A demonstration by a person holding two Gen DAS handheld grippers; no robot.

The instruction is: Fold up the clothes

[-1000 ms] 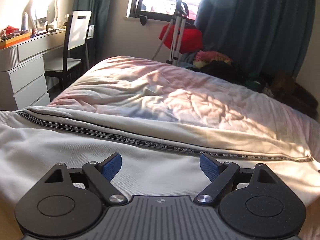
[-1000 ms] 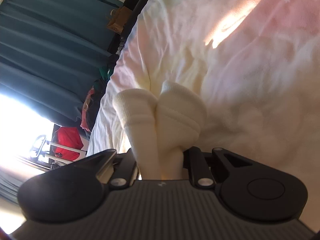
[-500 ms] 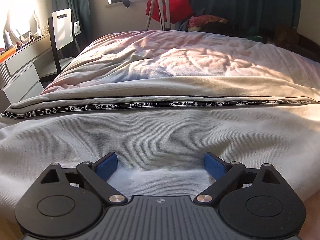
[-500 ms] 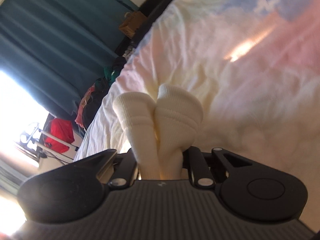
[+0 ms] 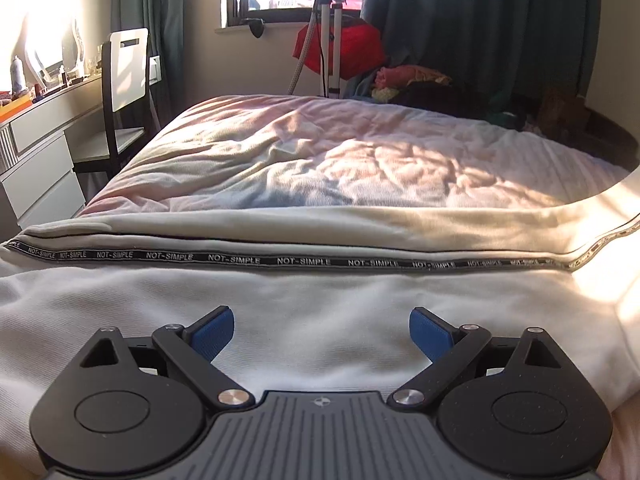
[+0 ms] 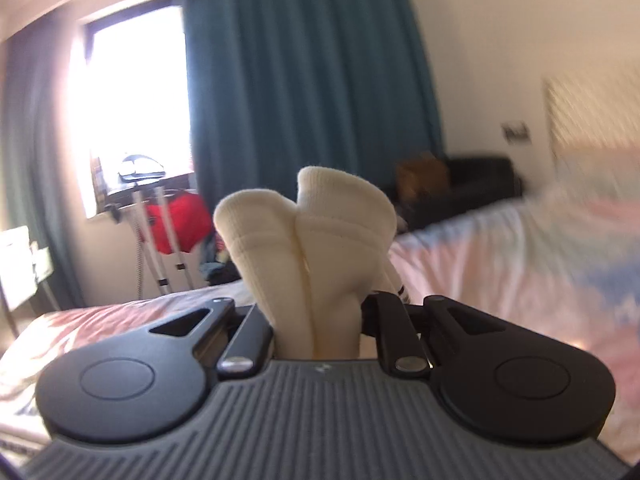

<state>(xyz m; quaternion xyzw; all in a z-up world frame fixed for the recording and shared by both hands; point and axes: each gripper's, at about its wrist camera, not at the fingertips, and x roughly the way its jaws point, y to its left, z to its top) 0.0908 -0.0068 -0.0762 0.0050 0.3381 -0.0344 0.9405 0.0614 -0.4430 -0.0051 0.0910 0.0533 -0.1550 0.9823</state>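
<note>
- In the left wrist view, at the far left, a white dressing bench with drawers (image 5: 38, 160) carries small bottles, and a black chair with a white back panel (image 5: 126, 80) stands beside it
- The bed with a pale pink and blue wrinkled cover (image 5: 320, 160) fills the middle of this view, with sunlight on it
- A white knitted garment with a black tape printed "NOT-SIMPLE" (image 5: 312, 312) lies flat across the near edge of the bed; the tape runs from left to right over it
- The left gripper (image 5: 321, 334) is released, its blue pads (image 5: 210, 334) wide apart just above the white fabric, with nothing pressed between them
- At the right side of this view one end of the garment rises off the bed, brightly lit
- Behind the bed stand a window, a metal stand with a red bag (image 5: 340, 50) and dark teal curtains (image 5: 480, 28)
- In the right wrist view, the right gripper (image 6: 316, 312) is clenched on a thick cream ribbed cuff of fabric (image 6: 308, 240), which stands up in two rounded folds between the black fingers
- This gripper is held above the bed, and the background at the right is blurred
</note>
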